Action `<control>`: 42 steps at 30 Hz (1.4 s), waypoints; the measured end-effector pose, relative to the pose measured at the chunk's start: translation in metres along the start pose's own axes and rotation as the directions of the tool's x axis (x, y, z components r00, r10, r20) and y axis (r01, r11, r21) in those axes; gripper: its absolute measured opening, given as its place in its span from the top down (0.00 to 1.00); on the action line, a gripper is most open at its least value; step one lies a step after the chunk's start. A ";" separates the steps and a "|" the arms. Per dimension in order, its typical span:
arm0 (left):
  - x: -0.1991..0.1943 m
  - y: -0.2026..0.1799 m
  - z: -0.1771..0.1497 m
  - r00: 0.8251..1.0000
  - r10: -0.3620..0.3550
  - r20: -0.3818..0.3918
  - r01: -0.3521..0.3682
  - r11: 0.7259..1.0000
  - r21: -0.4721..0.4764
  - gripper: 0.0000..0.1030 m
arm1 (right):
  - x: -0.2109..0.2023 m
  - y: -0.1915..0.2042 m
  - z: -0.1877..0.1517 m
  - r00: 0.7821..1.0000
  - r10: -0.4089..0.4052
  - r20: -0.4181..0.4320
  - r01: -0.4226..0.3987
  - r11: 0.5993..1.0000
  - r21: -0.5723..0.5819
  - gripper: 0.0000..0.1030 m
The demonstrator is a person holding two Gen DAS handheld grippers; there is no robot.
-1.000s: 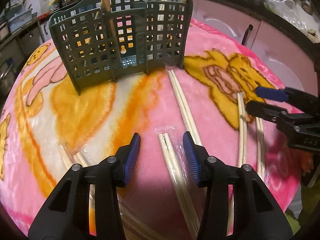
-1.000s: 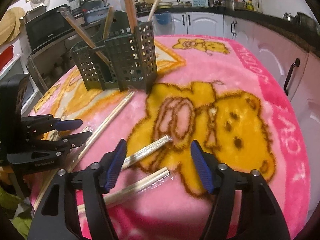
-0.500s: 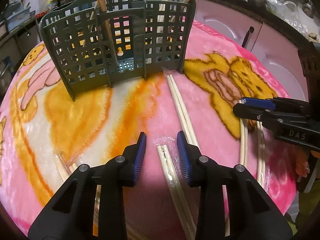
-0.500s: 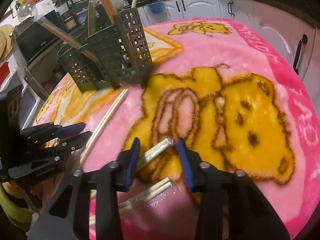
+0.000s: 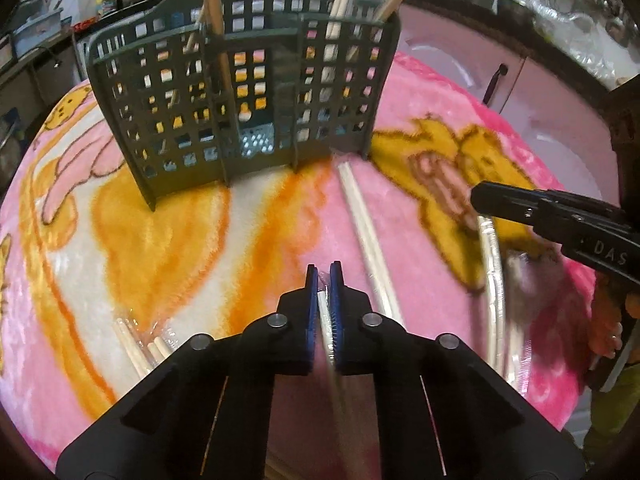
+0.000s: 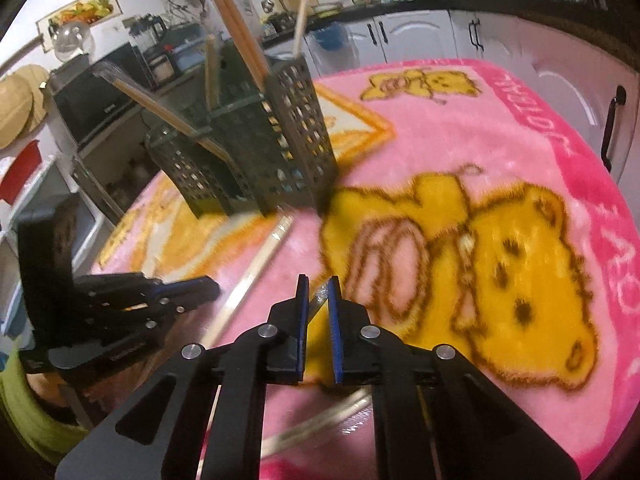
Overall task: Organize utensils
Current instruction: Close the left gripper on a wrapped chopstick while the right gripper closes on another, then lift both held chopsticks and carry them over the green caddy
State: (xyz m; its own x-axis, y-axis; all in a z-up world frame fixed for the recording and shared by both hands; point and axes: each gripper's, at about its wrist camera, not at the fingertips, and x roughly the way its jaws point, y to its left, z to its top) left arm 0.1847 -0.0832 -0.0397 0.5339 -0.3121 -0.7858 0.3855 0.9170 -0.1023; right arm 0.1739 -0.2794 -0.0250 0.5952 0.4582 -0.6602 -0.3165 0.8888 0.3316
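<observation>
A dark green slotted utensil caddy stands on a pink cartoon blanket and holds several chopsticks. My left gripper is shut on a plastic-wrapped pair of chopsticks near the blanket's front. My right gripper is shut on another wrapped pair of chopsticks; it shows from the side in the left wrist view. The caddy sits up and left of it.
Loose wrapped chopstick pairs lie on the blanket: one running from the caddy toward me, some at front left, some at the right. Another pair lies under my right gripper. Kitchen cabinets ring the table.
Both grippers have closed from wide open onto wrapped chopstick pairs. Both views have moved closer to the caddy.
</observation>
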 end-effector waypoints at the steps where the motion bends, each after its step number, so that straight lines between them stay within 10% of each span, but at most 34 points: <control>1: -0.005 -0.001 0.002 1.000 -0.009 0.016 0.009 1.000 0.002 0.97 | -0.003 0.003 0.003 1.000 0.005 0.009 -0.005 1.000 -0.006 0.91; 42: -0.148 0.014 0.095 0.901 -0.009 0.433 0.040 0.997 -0.063 0.98 | -0.115 0.093 0.067 0.934 0.075 0.350 0.018 0.967 -0.255 0.95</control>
State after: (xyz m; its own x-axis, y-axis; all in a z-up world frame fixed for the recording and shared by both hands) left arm 0.1822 -0.0475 0.1332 0.8036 -0.3967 -0.4436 0.3581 0.9177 -0.1719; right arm 0.1251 -0.2489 0.1269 0.7907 0.4984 -0.3555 -0.4834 0.8646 0.1370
